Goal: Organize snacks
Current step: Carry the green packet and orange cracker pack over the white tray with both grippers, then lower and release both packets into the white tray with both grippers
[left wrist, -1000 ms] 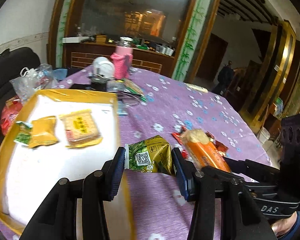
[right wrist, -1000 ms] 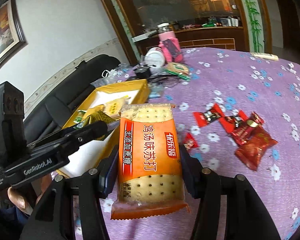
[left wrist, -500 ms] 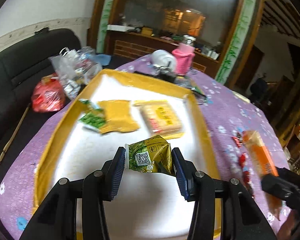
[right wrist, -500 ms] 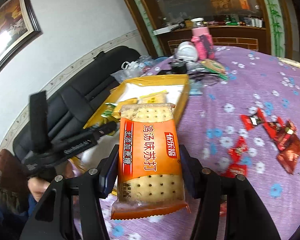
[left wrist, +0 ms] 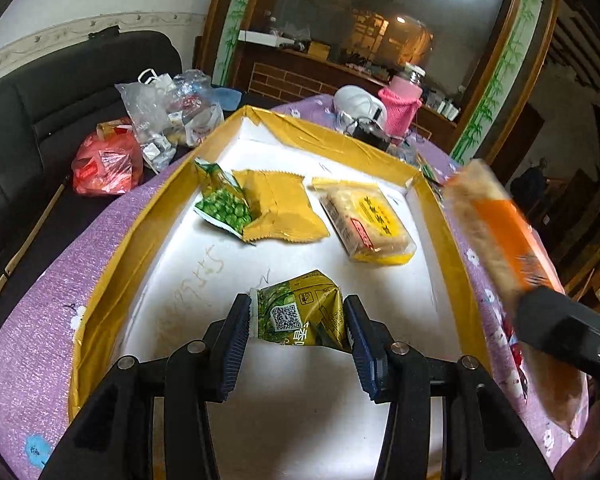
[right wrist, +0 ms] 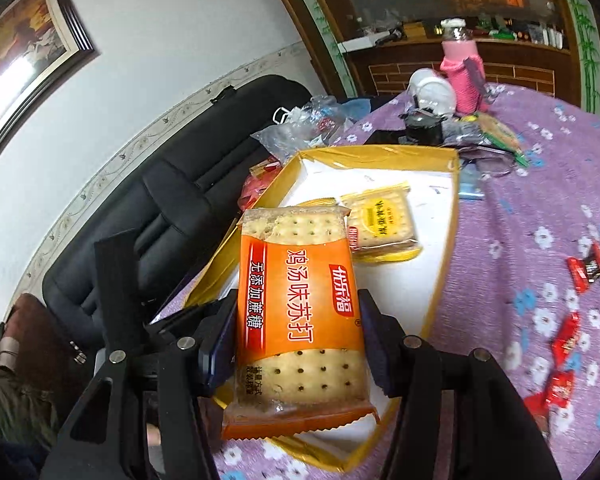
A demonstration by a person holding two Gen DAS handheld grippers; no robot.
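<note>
Both grippers, tilted down, now over yellow box point(left wrist: 436, 216).

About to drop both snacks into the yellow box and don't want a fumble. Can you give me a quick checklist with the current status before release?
1. Left hand-held gripper shut on green packet: ok.
2. Right hand-held gripper shut on orange cracker pack: ok.
3. Green packet above the box floor: ok.
4. Cracker pack fully past the box rim: cannot tell.
5. Free floor beside yellow cracker pack: ok.
</note>
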